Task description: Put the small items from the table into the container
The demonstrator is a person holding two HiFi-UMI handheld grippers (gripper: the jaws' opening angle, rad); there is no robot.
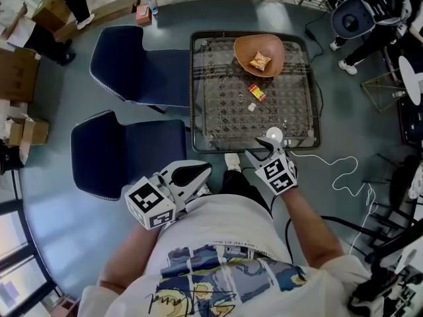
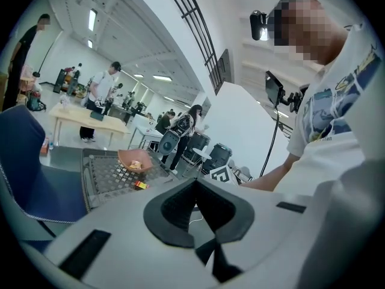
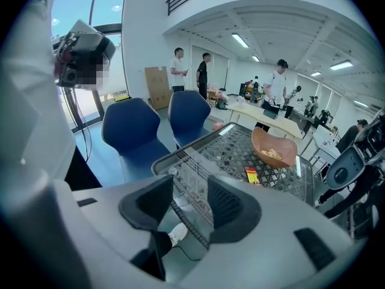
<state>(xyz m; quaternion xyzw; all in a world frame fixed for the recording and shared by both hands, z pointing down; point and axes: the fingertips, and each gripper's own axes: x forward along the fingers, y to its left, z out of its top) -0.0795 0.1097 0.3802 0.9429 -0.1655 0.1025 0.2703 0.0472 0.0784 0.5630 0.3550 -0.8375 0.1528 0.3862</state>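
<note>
A brown bowl (image 1: 271, 48) stands at the far side of the mesh-topped glass table (image 1: 218, 104) and holds a yellow snack packet (image 1: 260, 61). A small red and yellow packet (image 1: 256, 92) and a tiny white item (image 1: 252, 107) lie mid-table. The bowl (image 3: 274, 148) and red packet (image 3: 251, 174) also show in the right gripper view. My right gripper (image 1: 262, 145) hangs open over the table's near edge, nothing between its pads (image 3: 225, 205). A white round thing (image 1: 274, 135) lies by its tips. My left gripper (image 1: 206, 170) is shut and empty, close to my body, left of the table.
Two blue chairs (image 1: 142, 65) (image 1: 125, 154) stand left of the table. A white cable (image 1: 334, 170) trails on the floor to the right. Cardboard boxes (image 1: 16, 71) sit far left. Wheeled equipment (image 1: 360, 15) and people stand at the upper right.
</note>
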